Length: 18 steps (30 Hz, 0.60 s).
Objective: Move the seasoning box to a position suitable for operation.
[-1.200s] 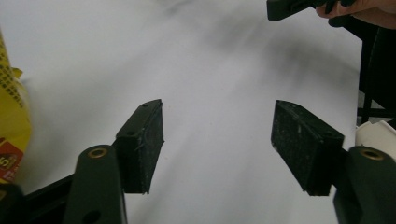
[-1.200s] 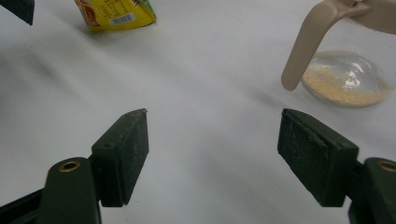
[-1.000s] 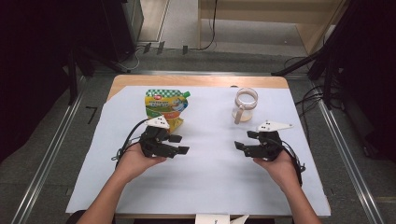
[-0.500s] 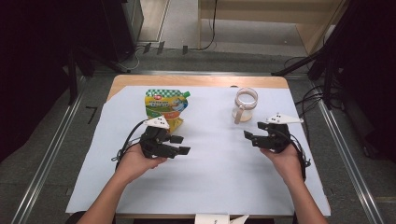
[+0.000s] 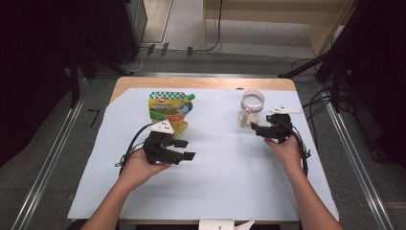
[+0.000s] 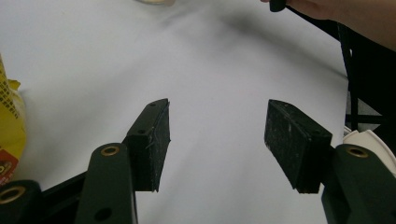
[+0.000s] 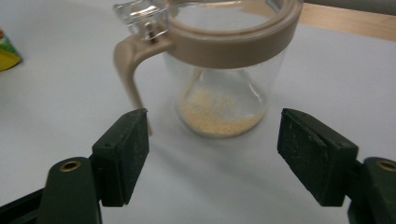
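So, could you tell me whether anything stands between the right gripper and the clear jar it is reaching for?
Nothing visible does. The right gripper has open jaws aimed at the jar, with bare white sheet between them. The jar's tan handle hangs just beyond the left jaw, not across the path.

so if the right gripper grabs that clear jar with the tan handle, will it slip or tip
The jar looks like smooth clear glass or plastic, so the pads may slip unless they close squarely on its round wall. It holds only a thin layer of yellowish grains, so it is probably light. Its heavy-looking rim and handle sit high, so a sideways push could tip it.
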Each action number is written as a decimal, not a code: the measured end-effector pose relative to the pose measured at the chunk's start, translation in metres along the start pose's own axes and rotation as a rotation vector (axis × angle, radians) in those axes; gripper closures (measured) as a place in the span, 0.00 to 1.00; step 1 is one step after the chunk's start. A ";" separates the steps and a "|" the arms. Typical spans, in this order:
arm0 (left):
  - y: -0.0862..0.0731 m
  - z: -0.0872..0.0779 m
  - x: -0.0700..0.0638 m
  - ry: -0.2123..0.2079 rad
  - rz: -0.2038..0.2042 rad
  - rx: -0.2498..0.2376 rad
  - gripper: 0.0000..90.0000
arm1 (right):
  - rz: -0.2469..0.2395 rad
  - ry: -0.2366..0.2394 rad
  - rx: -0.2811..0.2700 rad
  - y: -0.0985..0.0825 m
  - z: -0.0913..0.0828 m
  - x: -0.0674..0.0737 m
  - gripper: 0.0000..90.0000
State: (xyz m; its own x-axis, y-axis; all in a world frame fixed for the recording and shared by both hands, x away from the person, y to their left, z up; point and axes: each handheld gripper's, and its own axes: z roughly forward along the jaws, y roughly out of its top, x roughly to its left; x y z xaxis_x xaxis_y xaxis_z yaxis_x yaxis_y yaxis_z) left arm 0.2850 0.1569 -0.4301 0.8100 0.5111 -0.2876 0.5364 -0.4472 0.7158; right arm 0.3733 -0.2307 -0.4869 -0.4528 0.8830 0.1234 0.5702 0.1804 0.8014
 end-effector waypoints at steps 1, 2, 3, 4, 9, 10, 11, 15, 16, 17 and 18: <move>-0.001 0.000 -0.001 0.004 0.002 0.001 0.46 | 0.012 0.004 -0.008 0.001 0.003 -0.002 0.27; -0.003 -0.002 -0.002 0.010 0.001 0.004 0.46 | 0.030 0.007 -0.025 0.003 0.008 -0.005 0.26; -0.003 -0.002 -0.002 0.010 0.001 0.004 0.46 | 0.030 0.007 -0.025 0.003 0.008 -0.005 0.26; -0.003 -0.002 -0.002 0.016 -0.003 0.006 0.46 | 0.041 0.005 -0.034 0.005 0.013 -0.007 0.23; -0.008 -0.005 -0.004 0.022 -0.011 0.004 0.46 | 0.045 0.007 -0.059 0.009 0.023 -0.011 0.22; -0.009 -0.005 -0.005 0.021 -0.009 0.006 0.46 | 0.043 0.011 -0.066 0.010 0.025 -0.011 0.22; -0.009 -0.005 -0.005 0.022 -0.005 0.011 0.46 | 0.040 0.018 -0.069 0.010 0.028 -0.011 0.21; -0.011 -0.005 -0.006 0.026 -0.010 0.015 0.46 | 0.012 0.034 -0.073 0.011 0.040 -0.010 0.18; -0.012 -0.005 -0.006 0.026 -0.013 0.016 0.46 | 0.004 0.033 -0.074 0.012 0.043 -0.010 0.17; -0.012 -0.004 -0.006 0.025 -0.015 0.014 0.46 | -0.006 0.032 -0.078 0.012 0.046 -0.010 0.15; -0.012 -0.004 -0.006 0.023 -0.016 0.013 0.46 | -0.011 0.031 -0.087 0.012 0.048 -0.009 0.15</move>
State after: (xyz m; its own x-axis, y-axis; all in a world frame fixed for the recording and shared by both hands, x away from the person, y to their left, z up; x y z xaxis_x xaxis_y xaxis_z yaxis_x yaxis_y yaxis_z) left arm 0.2725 0.1620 -0.4345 0.7954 0.5352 -0.2843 0.5526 -0.4479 0.7029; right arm 0.4171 -0.2160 -0.5061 -0.4806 0.8671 0.1310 0.5041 0.1509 0.8503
